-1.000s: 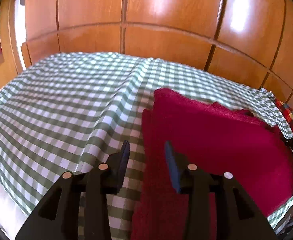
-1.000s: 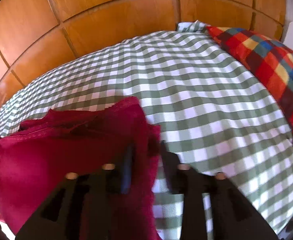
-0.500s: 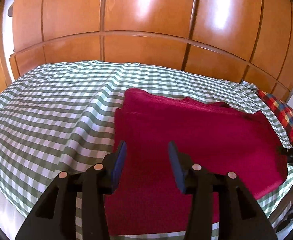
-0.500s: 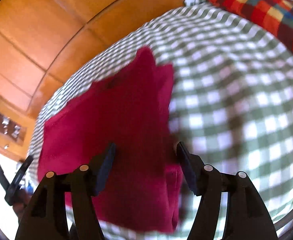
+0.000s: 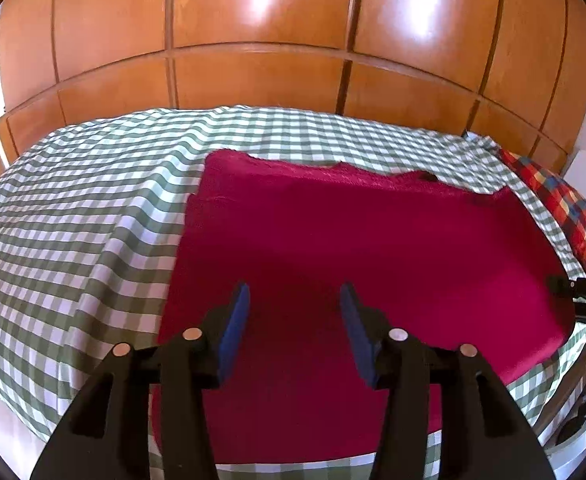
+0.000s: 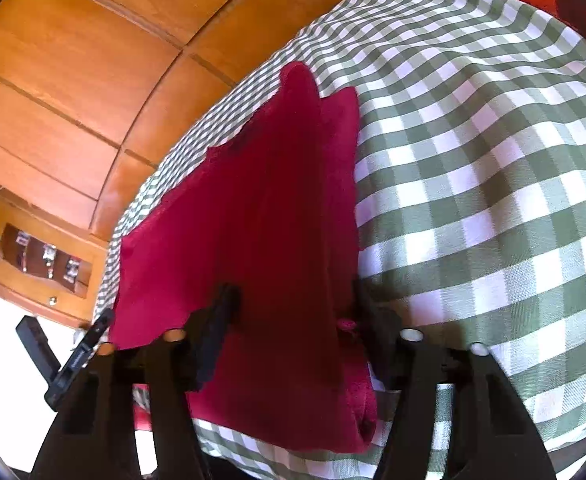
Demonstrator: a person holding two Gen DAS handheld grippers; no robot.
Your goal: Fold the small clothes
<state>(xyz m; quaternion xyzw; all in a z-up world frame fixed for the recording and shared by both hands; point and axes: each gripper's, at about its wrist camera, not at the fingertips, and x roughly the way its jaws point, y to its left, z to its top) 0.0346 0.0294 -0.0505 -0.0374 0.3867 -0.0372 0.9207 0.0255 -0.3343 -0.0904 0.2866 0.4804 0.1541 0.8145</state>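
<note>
A dark red garment (image 5: 353, 248) lies folded flat on a green-and-white checked bedspread (image 5: 73, 220). My left gripper (image 5: 295, 292) hovers over the garment's near edge. Its jaws are opening, and the cloth lies below the blue pads (image 5: 235, 320), not between them. In the right wrist view the red garment (image 6: 253, 200) runs away from me. My right gripper (image 6: 293, 296) straddles its near right corner, jaws closing, with the folded edge between the fingers and no pinch to be seen. The right gripper (image 5: 585, 300) also shows at the garment's far right end.
Wooden wardrobe doors (image 5: 253, 20) stand behind the bed. A red, blue and yellow plaid pillow (image 5: 561, 200) lies at the bed's right end. A wooden cabinet (image 6: 33, 260) stands beyond the bed's left end. The bedspread (image 6: 473, 160) stretches wide on the garment's right.
My left gripper moved right, from the garment's left edge to over its middle, and its jaws widened. My right gripper let go of the cloth edge, rolled, and now straddles the corner.
</note>
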